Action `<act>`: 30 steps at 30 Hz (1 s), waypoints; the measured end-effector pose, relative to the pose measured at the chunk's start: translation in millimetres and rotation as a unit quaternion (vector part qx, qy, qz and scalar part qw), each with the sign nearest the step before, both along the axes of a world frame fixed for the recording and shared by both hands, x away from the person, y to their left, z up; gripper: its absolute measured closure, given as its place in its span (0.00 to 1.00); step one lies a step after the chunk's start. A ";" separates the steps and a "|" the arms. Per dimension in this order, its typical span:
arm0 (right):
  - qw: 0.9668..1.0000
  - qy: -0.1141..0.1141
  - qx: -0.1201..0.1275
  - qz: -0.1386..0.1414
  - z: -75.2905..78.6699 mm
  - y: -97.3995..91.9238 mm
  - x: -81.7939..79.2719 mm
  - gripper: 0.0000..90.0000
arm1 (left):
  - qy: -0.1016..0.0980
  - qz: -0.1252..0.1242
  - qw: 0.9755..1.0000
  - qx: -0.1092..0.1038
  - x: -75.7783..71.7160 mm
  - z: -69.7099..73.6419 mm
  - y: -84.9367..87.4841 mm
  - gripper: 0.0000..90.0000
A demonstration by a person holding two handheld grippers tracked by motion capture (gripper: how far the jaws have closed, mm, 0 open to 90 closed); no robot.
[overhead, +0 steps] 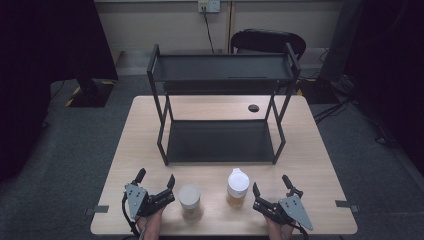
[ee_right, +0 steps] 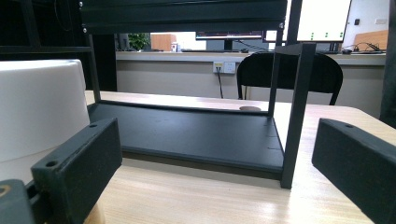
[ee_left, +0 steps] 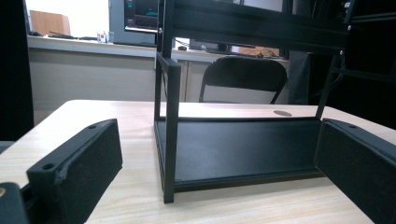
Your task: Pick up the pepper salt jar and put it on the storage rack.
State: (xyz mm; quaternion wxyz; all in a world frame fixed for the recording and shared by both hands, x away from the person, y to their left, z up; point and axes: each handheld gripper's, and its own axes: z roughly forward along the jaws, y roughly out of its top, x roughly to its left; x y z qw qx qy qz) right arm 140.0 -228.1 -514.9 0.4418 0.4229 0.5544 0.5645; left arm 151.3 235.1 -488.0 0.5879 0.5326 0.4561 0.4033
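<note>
Resting both tongs on the surface (overhead: 150, 125), I am at the start, before any grasp. My left tongs (overhead: 156, 181) and right tongs (overhead: 270, 186) stand apart, holding nothing. Between them stand the grey-lidded jar (overhead: 189, 200) and the white-capped bottle (overhead: 237, 187), upright, long axes vertical, caps pointing up, in front of the black shelf rack (overhead: 220, 100). Next I judge each tongs must swing inward around its container.
</note>
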 end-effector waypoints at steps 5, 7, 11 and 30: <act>1.000 0.001 0.000 0.000 0.2 -0.2 0.2 0.00 | -0.009 -0.007 1.000 -0.006 -4.1 9.5 4.1 0.00; 1.000 0.000 0.000 0.001 0.1 -0.3 0.2 0.00 | -0.010 -0.012 1.000 -0.011 -5.7 13.7 6.4 0.00; 1.000 0.001 0.000 0.001 0.3 -0.4 0.2 0.00 | -0.015 -0.018 1.000 -0.020 -12.3 24.0 7.5 0.00; 1.000 0.001 0.001 0.001 0.4 -0.3 -0.3 0.00 | -0.029 -0.072 0.997 -0.010 -31.6 44.6 3.6 0.00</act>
